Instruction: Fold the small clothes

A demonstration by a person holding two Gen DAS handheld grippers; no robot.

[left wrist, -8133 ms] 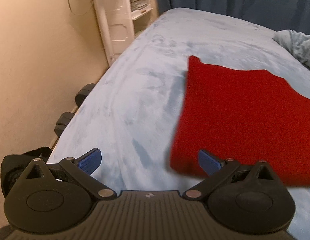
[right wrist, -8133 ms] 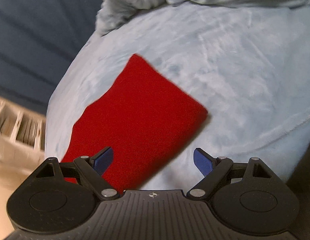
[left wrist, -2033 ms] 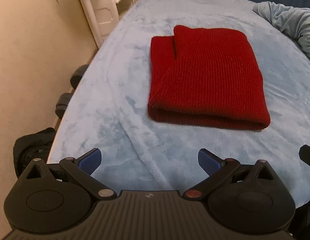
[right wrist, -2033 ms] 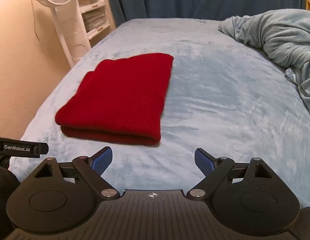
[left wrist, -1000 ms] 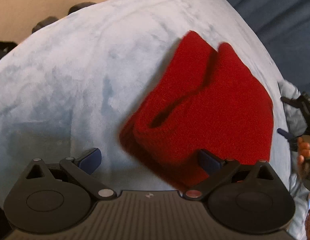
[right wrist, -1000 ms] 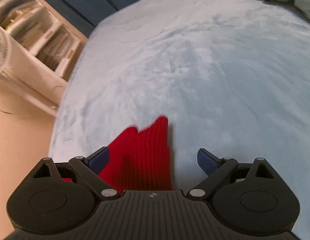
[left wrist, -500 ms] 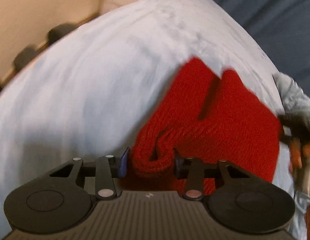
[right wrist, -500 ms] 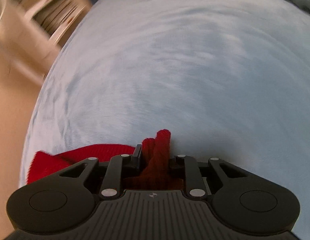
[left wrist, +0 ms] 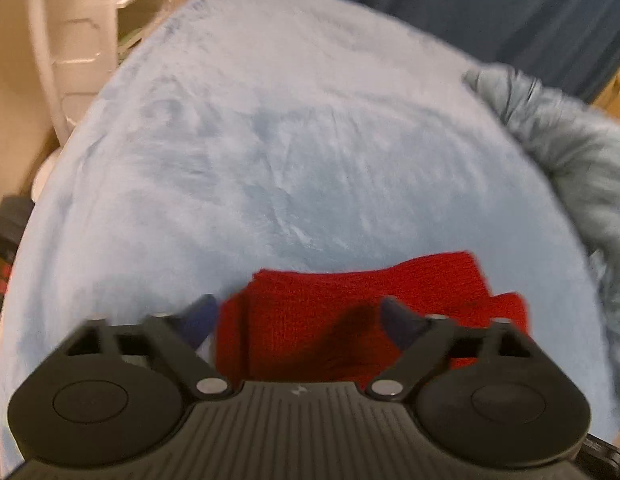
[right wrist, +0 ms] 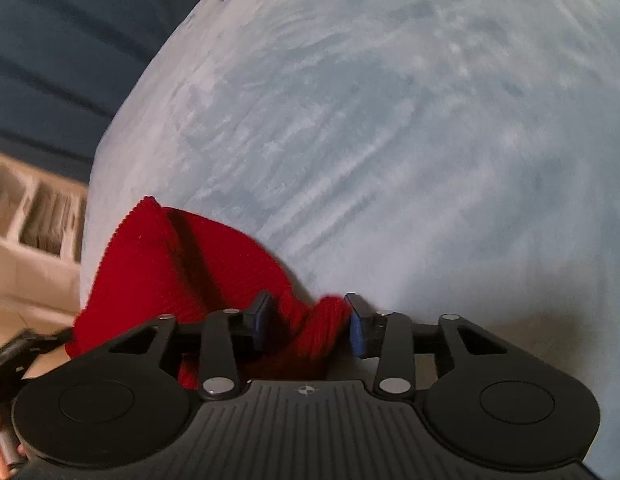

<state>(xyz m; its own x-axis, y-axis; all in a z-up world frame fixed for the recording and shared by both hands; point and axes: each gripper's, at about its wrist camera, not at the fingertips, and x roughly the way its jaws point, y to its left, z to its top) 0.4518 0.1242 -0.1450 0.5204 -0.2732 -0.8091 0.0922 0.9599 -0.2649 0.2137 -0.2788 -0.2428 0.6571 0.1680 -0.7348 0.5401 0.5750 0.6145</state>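
Observation:
A red knit garment (left wrist: pixel 350 308) lies folded on the light blue bed cover (left wrist: pixel 290 140), close under my left gripper (left wrist: pixel 300 320). That gripper's jaws are opening and stand wide; its blue pads hover either side of the fold's left part without pressing it. In the right wrist view the red garment (right wrist: pixel 182 264) humps up to the left. A bunched edge of it fills the gap of my right gripper (right wrist: pixel 310 324). Those jaws are opening too, though both pads still touch the knit.
A crumpled grey-blue blanket (left wrist: pixel 570 152) lies at the bed's right side. A white shelf unit (left wrist: pixel 90 40) stands beyond the left edge, and dark blue curtains (left wrist: pixel 470 8) hang behind. Dark gear (left wrist: pixel 6 224) sits on the floor at left.
The left jaws were clamped on the garment's fold and have spread off it. The right jaws have widened around the bunched edge. Both views have swung, and the garment now lies doubled over.

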